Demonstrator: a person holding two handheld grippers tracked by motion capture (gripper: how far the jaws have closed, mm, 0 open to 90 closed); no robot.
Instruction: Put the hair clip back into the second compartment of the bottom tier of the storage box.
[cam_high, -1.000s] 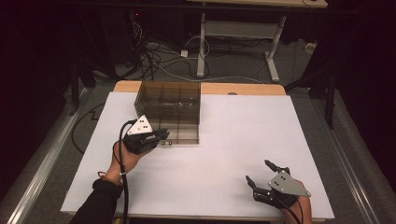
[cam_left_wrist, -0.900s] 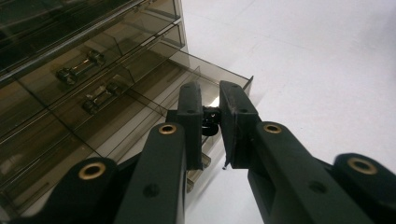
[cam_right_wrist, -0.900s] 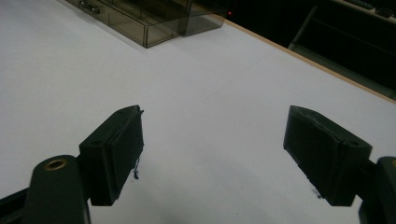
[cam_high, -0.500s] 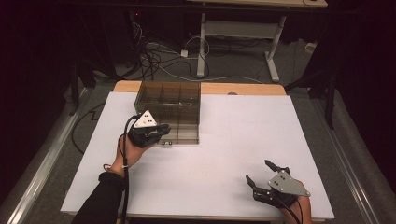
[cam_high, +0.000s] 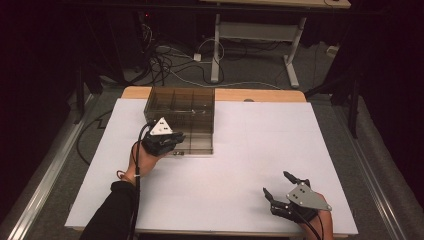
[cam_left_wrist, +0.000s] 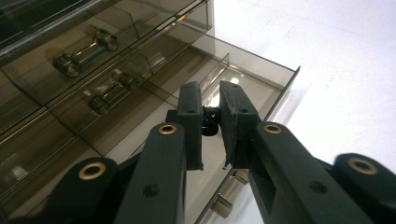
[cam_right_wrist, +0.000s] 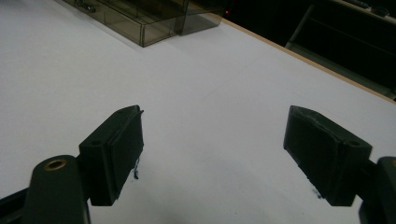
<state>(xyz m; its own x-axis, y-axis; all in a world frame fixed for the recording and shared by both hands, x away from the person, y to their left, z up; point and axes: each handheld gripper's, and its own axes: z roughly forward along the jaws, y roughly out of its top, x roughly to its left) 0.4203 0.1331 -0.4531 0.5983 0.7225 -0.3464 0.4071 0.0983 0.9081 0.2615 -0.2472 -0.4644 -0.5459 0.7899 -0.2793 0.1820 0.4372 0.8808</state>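
A smoky clear drawer cabinet (cam_high: 182, 117) is set toward the far left of the white counter (cam_high: 250, 150). Its lowest drawer (cam_left_wrist: 252, 88) is pulled partly out. The left tongs (cam_left_wrist: 210, 123) are held over this open drawer, pressed nearly together and pinching a small black object (cam_left_wrist: 210, 122) between the pads. The right tongs (cam_high: 277, 186) are spread wide with nothing between them, resting near the counter's near right corner, well apart from the cabinet.

Lab/recording setup: white table (cam_high: 240, 200), dark curtains, floor cables (cam_high: 170, 60), desk frame (cam_high: 255, 35) behind.
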